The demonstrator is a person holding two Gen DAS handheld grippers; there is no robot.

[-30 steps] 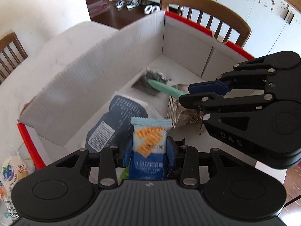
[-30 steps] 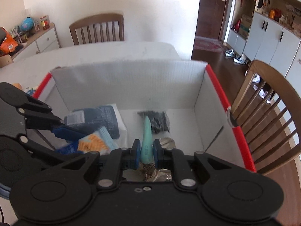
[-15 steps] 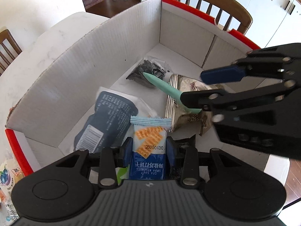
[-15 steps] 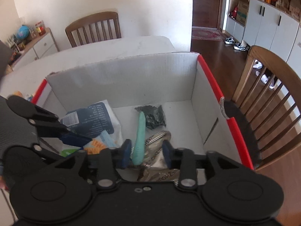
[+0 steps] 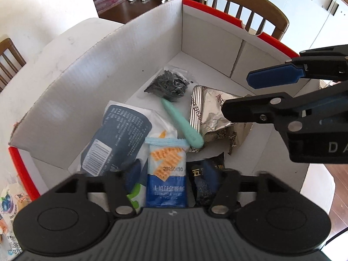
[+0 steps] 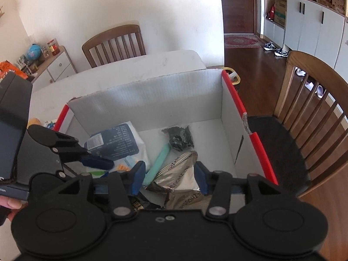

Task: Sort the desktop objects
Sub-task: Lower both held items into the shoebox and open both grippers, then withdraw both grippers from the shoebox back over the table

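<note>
A white cardboard box point(image 5: 108, 76) with a red rim holds the sorted things. My left gripper point(image 5: 169, 174) hangs over its near end with jaws opening. A blue cracker packet point(image 5: 166, 169) stands between the fingers, and the pads are off it. My right gripper point(image 6: 168, 180) is open and still widening above a silver foil packet point(image 6: 182, 178). A teal tool point(image 6: 158, 165) lies loose on the box floor beside its left pad. In the left wrist view the right gripper point(image 5: 250, 93) reaches in from the right, above the teal tool point(image 5: 182, 124).
Inside the box also lie a dark blue pouch point(image 5: 121, 134), a clear bag of black pieces point(image 5: 169, 84) and a dark packet point(image 5: 204, 180). Snack packets point(image 5: 8, 200) lie outside its left wall. Wooden chairs point(image 6: 308, 108) stand around the white table point(image 6: 130, 71).
The right gripper let go of the teal tool, which now lies in the box, then rose and widened. The left gripper's fingers spread away from the cracker packet.
</note>
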